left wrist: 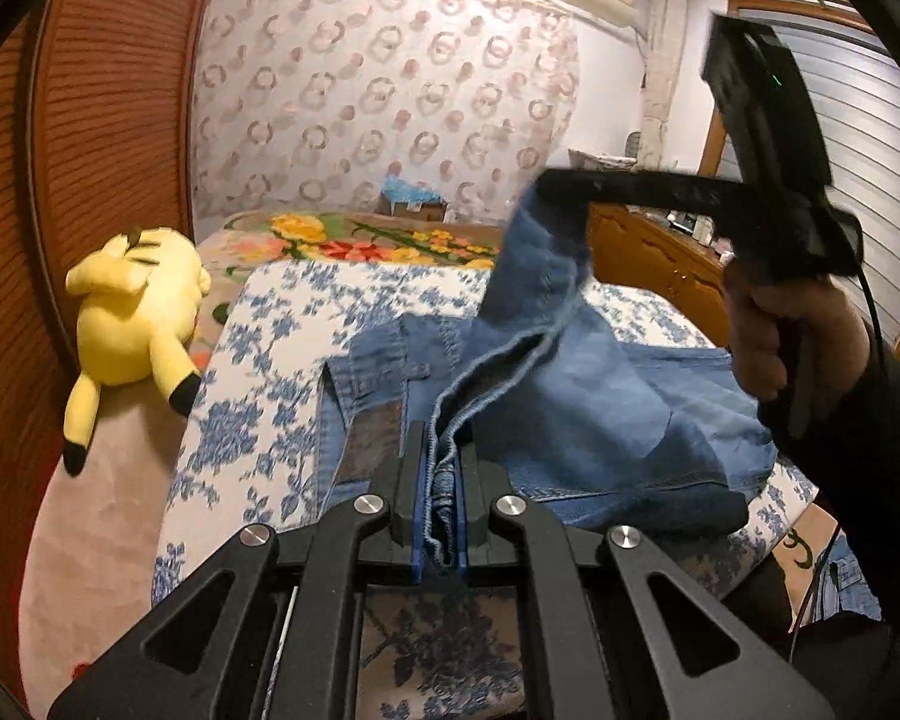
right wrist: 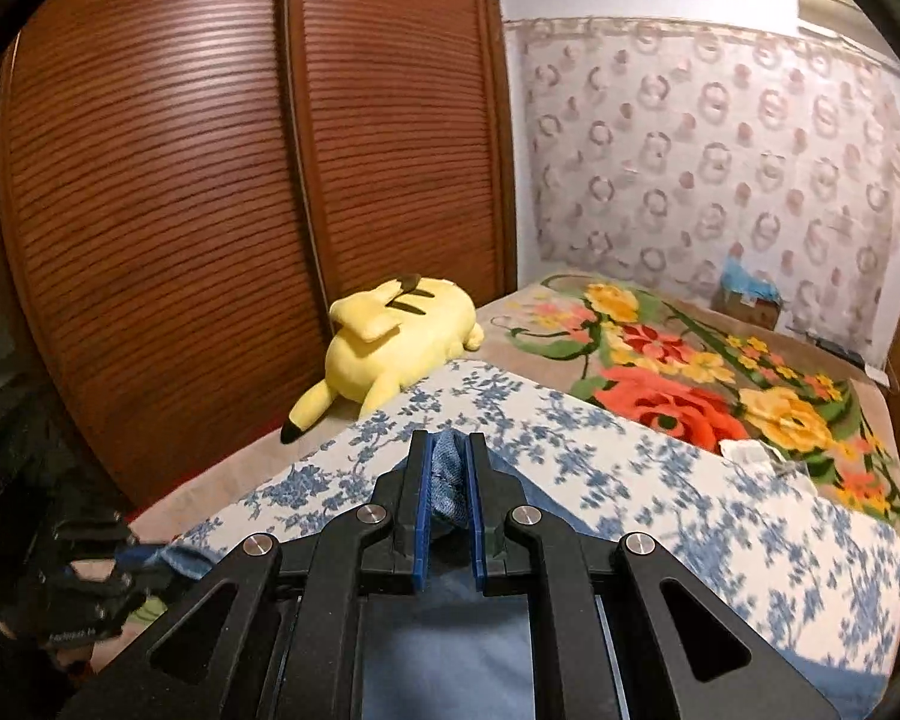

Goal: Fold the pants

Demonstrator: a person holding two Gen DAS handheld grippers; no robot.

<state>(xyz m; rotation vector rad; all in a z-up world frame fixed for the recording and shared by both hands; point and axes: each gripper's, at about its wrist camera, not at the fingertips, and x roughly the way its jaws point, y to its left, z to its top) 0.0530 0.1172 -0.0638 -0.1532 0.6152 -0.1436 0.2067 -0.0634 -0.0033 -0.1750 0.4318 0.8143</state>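
Blue denim pants [left wrist: 570, 396] lie partly on a blue-and-white floral cloth [left wrist: 258, 372] on the bed. My left gripper [left wrist: 441, 480] is shut on a hem edge of the pants, low over the cloth. My right gripper [left wrist: 555, 189] shows in the left wrist view, held in a hand, shut on another part of the pants and lifting it high so the fabric hangs down. In the right wrist view the right gripper [right wrist: 447, 480] pinches bunched denim [right wrist: 447, 486] between its blue pads. The waistband with belt loops [left wrist: 390, 372] lies flat on the cloth.
A yellow plush toy [left wrist: 132, 318] lies on the bed's left side by the wooden louvred wardrobe [right wrist: 210, 180]. A flowered blanket [right wrist: 690, 384] covers the far bed. A wooden dresser [left wrist: 660, 264] stands at right. A cardboard box [left wrist: 414, 201] sits by the far wall.
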